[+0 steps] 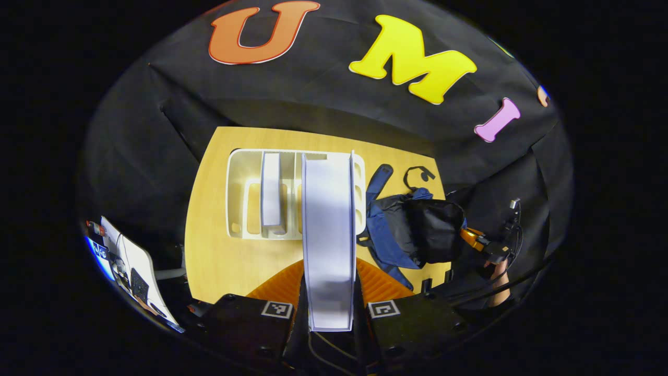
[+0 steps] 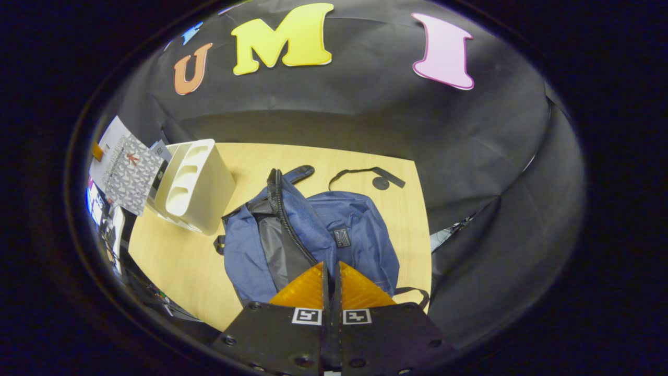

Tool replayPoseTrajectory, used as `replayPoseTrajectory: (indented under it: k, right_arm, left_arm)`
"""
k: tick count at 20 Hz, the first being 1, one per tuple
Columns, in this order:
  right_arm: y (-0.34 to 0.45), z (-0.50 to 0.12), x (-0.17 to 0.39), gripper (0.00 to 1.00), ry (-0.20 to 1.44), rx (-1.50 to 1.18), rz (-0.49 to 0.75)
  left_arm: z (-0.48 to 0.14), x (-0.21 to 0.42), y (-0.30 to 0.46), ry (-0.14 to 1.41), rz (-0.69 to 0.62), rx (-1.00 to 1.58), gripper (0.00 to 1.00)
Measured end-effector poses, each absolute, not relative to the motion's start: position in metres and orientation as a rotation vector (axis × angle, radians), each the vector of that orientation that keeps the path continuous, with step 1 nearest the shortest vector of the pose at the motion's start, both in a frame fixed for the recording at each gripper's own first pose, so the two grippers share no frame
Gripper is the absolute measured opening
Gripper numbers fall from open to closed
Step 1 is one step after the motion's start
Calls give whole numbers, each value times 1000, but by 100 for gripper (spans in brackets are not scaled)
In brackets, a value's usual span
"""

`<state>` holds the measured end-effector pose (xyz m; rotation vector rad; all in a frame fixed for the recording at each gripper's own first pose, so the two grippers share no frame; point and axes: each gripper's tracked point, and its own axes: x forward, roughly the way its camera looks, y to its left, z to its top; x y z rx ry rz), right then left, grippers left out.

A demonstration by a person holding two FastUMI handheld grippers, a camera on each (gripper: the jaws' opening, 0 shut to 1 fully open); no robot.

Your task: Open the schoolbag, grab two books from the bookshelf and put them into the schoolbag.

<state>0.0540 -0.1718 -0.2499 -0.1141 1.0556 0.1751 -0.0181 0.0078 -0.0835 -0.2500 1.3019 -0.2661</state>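
A white book (image 1: 329, 235) stands edge-on between the fingers of my left gripper (image 1: 330, 266), which is shut on it, above the front of the wooden table (image 1: 219, 261). Behind it lies the white bookshelf (image 1: 240, 209) with another book (image 1: 271, 193) in a slot. The blue schoolbag (image 1: 396, 230) lies to the right, its dark lining lifted by my right gripper (image 1: 472, 239). In the right gripper view, my right gripper (image 2: 331, 266) is shut on the edge of the schoolbag (image 2: 355, 224) by the open zip. The held book (image 2: 130, 169) hangs beyond the bookshelf (image 2: 201, 183).
A black strap (image 2: 365, 171) of the bag trails on the table (image 2: 177, 261) behind it. Papers and cabled gear (image 1: 130, 261) sit off the table's left side. A hand (image 1: 498, 282) holds the right gripper past the table's right edge.
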Motion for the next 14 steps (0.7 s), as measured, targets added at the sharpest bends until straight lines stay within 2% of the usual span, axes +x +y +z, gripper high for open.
replayPoseTrajectory:
  k: [3, 4, 5, 8, 14]
  right_arm:
    - [-171, -248, 51, 0, 1058, -110, 174]
    - [-170, -248, 51, 0, 1058, -107, 174]
    - [-168, -246, 51, 0, 1058, -97, 174]
    - [-166, -247, 48, 0, 1053, -98, 169]
    - [-166, -239, 50, 0, 1034, -103, 161]
  left_arm:
    - [-73, -24, -39, 1256, -377, -378, 39]
    - [-75, -29, -55, 1240, -417, -410, 34]
    - [-80, -37, -70, 1233, -447, -431, 39]
    - [-102, -47, -126, 1208, -508, -539, 39]
    - [-191, -62, -216, 1233, -508, -574, 39]
